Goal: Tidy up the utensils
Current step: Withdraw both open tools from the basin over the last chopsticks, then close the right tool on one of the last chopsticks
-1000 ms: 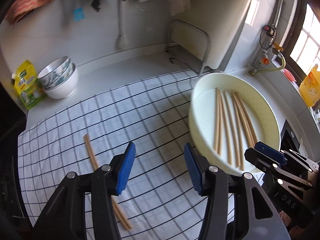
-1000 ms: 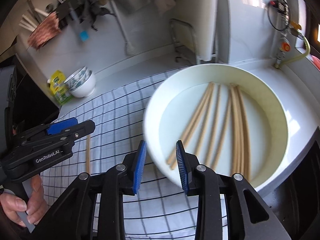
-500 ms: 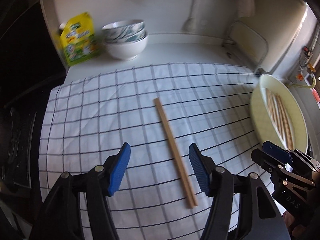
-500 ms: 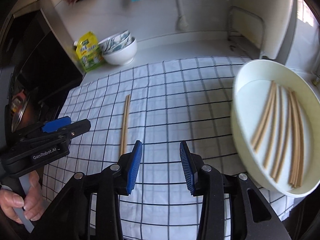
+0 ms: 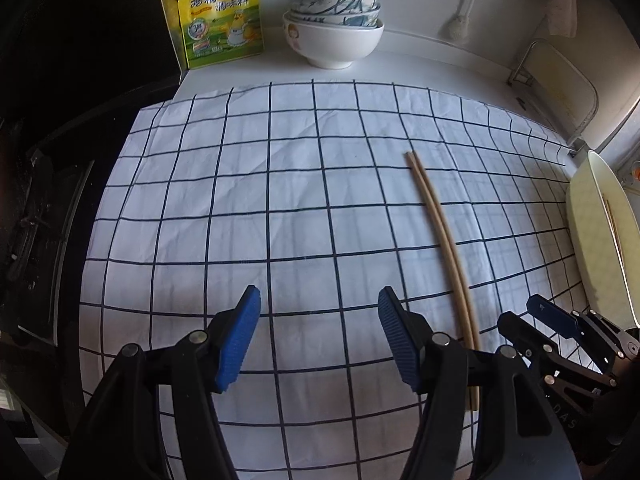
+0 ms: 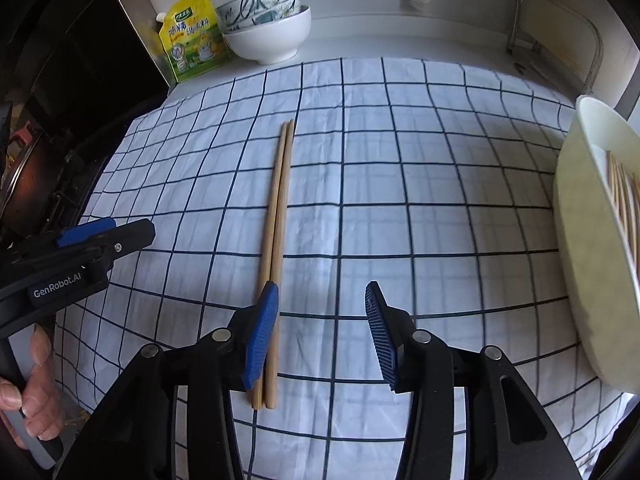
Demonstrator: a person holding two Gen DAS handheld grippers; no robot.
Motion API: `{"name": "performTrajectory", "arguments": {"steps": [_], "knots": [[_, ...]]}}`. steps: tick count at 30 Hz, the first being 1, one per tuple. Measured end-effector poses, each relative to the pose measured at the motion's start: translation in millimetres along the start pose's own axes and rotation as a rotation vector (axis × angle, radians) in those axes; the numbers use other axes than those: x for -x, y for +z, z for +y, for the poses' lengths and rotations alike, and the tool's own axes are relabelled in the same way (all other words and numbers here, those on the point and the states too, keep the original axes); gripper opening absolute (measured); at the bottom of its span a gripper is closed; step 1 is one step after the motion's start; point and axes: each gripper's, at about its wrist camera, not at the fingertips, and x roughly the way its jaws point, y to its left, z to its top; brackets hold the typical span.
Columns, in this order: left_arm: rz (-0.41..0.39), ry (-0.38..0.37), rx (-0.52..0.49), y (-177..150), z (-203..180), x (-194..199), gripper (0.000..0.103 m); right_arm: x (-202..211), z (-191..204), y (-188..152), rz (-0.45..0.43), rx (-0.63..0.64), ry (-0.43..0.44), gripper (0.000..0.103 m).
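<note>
Nearest the cameras, both grippers were found with jaws standing wide apart and nothing held. The left gripper (image 5: 318, 334) was held over bare checked cloth (image 5: 248, 200) toward the near edge of the worktop (image 5: 420, 68). The right gripper (image 6: 322, 328) was held low over the near end of a pair of chopsticks (image 6: 276, 216), its left pad alongside that end; contact could not be confirmed.

A change of position was noted. One second earlier the right gripper had been at the rim of the cream basin (image 6: 580, 216), jaws closer together, with loose chopsticks lying inside. Half a second earlier both grippers had been swung leftward over the cloth. At the moment recorded, both had been brought close beside the pair, and the basin had passed to the right edge of both views.

The pair lay side by side, touching along their length, on the middle of the cloth, running from the near edge toward the far edge. Several more chopsticks remained in the basin at the right edge of the worktop.

It is judged that one pair has been sorted and laid out, and that a further trip to the basin is due.

At the far left corner, stacked bowls (image 6: 268, 28) and a yellow pouch (image 6: 192, 40) were observed, well apart from the work.
</note>
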Motion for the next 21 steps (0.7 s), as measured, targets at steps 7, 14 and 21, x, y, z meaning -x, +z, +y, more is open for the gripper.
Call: {"name": "performTrajectory", "arguments": {"steps": [7, 14, 21], "knots": [[0.007, -0.008, 0.005, -5.5, 3.9, -4.3, 0.060, -12.5, 7.3, -1.0, 0.007, 0.025, -0.030, 0.044], [0.014, -0.015, 0.006, -9.3, 2.0, -5.5, 0.060, -18.2, 12.0, -4.3, 0.002, 0.048, -0.045, 0.043], [0.014, -0.017, -0.006, -9.8, -2.5, -5.8, 0.060, -20.1, 21.7, -8.5, 0.001, 0.105, -0.062, 0.041]]}}
